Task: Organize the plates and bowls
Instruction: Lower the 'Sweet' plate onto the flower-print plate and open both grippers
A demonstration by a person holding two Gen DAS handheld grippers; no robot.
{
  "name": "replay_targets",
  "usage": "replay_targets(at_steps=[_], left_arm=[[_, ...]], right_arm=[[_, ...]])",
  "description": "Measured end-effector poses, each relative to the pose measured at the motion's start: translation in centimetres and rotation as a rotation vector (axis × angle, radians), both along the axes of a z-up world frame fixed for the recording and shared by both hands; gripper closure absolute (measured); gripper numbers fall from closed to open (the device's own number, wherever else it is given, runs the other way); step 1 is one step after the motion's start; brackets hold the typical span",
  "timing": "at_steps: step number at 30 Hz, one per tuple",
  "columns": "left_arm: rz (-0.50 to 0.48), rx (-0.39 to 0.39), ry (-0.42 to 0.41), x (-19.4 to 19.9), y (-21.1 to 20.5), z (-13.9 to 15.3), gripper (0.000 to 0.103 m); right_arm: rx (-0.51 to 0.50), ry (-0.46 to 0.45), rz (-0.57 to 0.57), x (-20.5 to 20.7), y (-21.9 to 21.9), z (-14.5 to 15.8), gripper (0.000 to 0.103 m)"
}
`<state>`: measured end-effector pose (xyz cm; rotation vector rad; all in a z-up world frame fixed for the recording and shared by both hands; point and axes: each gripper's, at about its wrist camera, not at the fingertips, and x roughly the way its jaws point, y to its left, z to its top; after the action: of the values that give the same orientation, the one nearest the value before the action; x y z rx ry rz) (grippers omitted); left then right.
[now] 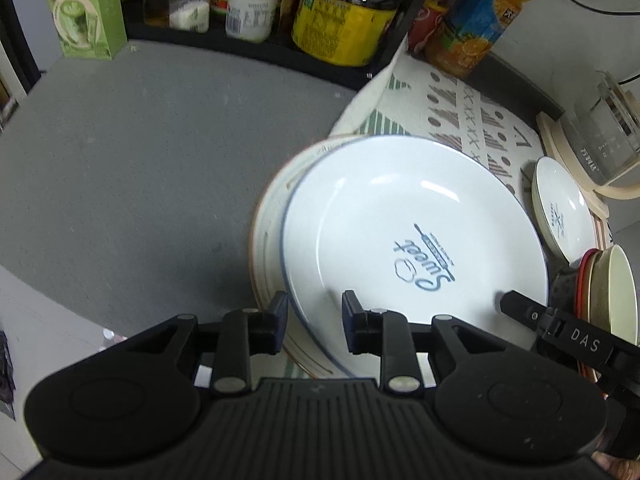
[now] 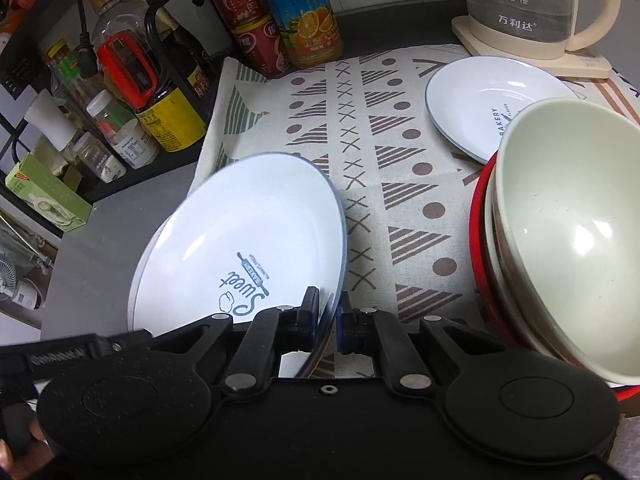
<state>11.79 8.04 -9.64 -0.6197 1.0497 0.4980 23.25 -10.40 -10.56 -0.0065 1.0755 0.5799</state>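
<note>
A white blue-rimmed "Sweet" plate [image 1: 400, 216] [image 2: 240, 240] sits tilted over a cream plate with an orange rim line [image 1: 268, 216]. My right gripper [image 2: 328, 316] is shut on the Sweet plate's near rim; its finger shows in the left wrist view [image 1: 520, 312]. My left gripper [image 1: 314, 320] is open, its fingers on either side of the plates' near rims without clamping them. A small white "Bakery" plate [image 2: 488, 104] [image 1: 560, 212] lies on the patterned cloth [image 2: 384, 168]. A stack of bowls, cream on top [image 2: 568, 224] [image 1: 612, 292], stands at right.
A black rack with sauce bottles and jars [image 1: 344, 16] [image 2: 132, 92] lines the back. Red cans [image 2: 248, 20], an orange juice bottle [image 2: 308, 16], a glass kettle on a cream base [image 2: 536, 12] and a green box [image 1: 84, 12] stand around. The grey counter [image 1: 140, 168] lies to the left.
</note>
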Motion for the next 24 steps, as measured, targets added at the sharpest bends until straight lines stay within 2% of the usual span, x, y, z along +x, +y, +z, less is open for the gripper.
replay_targets(at_steps=[6,15,22,24], left_arm=[[0.034,0.051,0.003,0.0,1.4,0.1,0.071],[0.042,0.053,0.031,0.3,2.1,-1.1,0.071],[0.065,0.032,0.008,0.4,2.5,-1.6,0.084],[0.068,0.038,0.007,0.3,2.6,-1.5,0.088]], right_arm=[[-0.021,0.016,-0.020,0.3,0.2,-0.7,0.093],[-0.053,0.019,-0.010,0.3,1.2,-1.3,0.090],[-0.043,0.061,-0.002,0.5,1.6,-2.0,0.089],[-0.041,0.046,0.009,0.4,1.7,-1.7,0.089]])
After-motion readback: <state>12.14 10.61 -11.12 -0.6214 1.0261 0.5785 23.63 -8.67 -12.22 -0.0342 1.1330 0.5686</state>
